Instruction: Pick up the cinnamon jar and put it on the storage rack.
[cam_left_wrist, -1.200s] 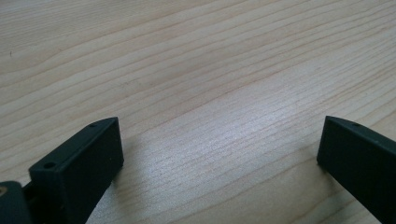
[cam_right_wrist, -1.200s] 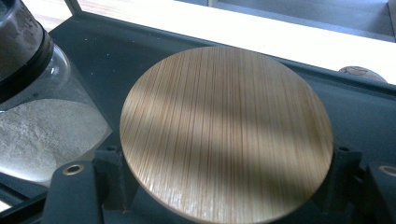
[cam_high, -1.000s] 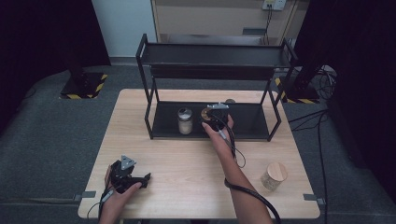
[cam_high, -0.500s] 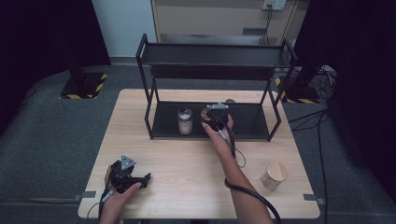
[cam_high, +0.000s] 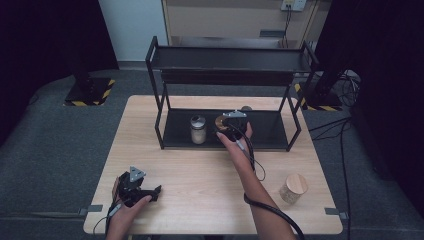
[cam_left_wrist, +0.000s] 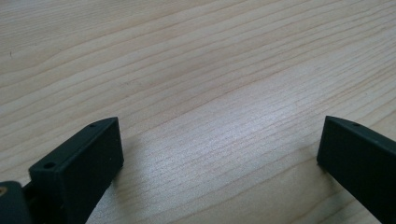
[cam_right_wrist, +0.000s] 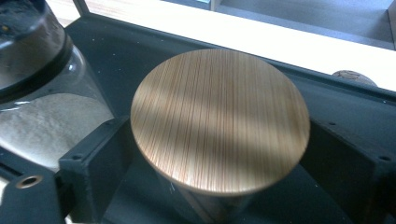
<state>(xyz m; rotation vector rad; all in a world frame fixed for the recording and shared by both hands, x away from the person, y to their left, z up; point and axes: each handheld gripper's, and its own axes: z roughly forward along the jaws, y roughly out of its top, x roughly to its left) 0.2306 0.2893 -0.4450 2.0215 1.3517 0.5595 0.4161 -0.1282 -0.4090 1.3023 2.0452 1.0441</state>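
A person works at a pale wooden bench (cam_high: 200, 175) that carries a black two-tier shelf rack (cam_high: 227, 65). The right gripper (cam_high: 231, 121) reaches into the rack's lower shelf, where a jar with a round wooden lid (cam_right_wrist: 219, 123) stands upright directly between its two black jaws. Those jaws have just been opening; in the right gripper view each stands a little off the jar's sides, so the jar appears released rather than gripped, resting on the dark shelf floor. Just to one side of it stands a glass jar of pale powder (cam_high: 198, 129), near but apart. The jar's long axis is vertical and it lies straight ahead of the right gripper, so drawing back clear likely means pulling straight toward the person. The left gripper (cam_left_wrist: 219, 154) rests low over bare bench at the near left corner, jaws spread wide and empty, well away from the rack. Another wooden-lidded jar (cam_high: 293, 187) stands on the bench at the near right.
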